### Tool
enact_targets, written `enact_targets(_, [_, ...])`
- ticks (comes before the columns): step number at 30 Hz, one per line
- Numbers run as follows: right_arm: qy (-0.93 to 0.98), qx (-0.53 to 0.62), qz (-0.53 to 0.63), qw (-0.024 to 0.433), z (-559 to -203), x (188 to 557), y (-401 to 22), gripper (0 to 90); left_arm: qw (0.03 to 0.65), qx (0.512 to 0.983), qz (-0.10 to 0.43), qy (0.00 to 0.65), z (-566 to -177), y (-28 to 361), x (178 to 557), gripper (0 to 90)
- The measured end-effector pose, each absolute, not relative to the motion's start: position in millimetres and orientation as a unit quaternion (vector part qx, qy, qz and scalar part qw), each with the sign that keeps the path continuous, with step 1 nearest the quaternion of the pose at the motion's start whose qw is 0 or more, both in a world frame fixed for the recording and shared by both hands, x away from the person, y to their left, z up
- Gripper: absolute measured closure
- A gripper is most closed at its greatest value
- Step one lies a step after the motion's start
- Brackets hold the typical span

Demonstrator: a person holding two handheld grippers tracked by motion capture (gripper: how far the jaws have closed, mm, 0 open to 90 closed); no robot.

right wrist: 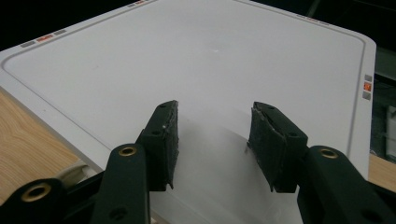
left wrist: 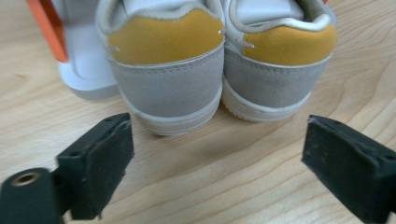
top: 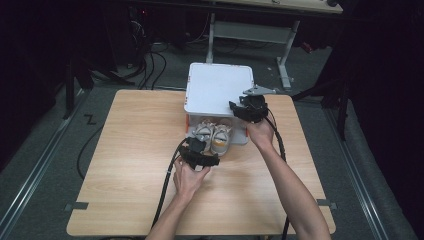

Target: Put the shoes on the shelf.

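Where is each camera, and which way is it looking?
High view: above the person's side, looking forward and down at the table; both forearms, left hand-held gripper and right hand-held gripper show.
Left gripper view: rides the left hand-held gripper, low over the table, facing the shoes heel-on; its two open jaws show.
Right gripper view: rides the right hand-held gripper, looking across the white box lid; its open jaws show.
Shared: the high view also shows the shoes and lid.
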State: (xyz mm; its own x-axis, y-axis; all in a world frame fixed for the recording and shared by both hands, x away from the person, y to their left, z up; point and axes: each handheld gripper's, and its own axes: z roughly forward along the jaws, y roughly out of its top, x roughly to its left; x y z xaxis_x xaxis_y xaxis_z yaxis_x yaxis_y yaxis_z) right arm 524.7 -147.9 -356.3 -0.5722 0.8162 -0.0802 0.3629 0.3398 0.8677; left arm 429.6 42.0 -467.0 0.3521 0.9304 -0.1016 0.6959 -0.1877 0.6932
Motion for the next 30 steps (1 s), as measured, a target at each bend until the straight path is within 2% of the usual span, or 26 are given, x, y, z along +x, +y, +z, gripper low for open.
enact_targets(6, [0.775, 0.382, 0.428, 0.266, -356, 524, -147, 52.6, 0.328, 0.747, 0.189, 0.546, -468, 27, 433, 3.3])
enact_targets(9, [0.774, 0.382, 0.429, 0.265, -356, 524, -146, 52.6, 0.318, 0.738, 0.201, 0.561, -468, 23, 437, 6.7])
enact_targets(13, [0.775, 0.383, 0.426, 0.267, -356, 523, -144, 53.2, 0.300, 0.736, 0.199, 0.573, -465, 15, 446, 6.5])
enact_targets(30, [0.775, 0.380, 0.429, 0.265, -356, 522, -145, 53.2, 0.327, 0.698, 0.211, 0.601, -470, 0, 480, 13.7])
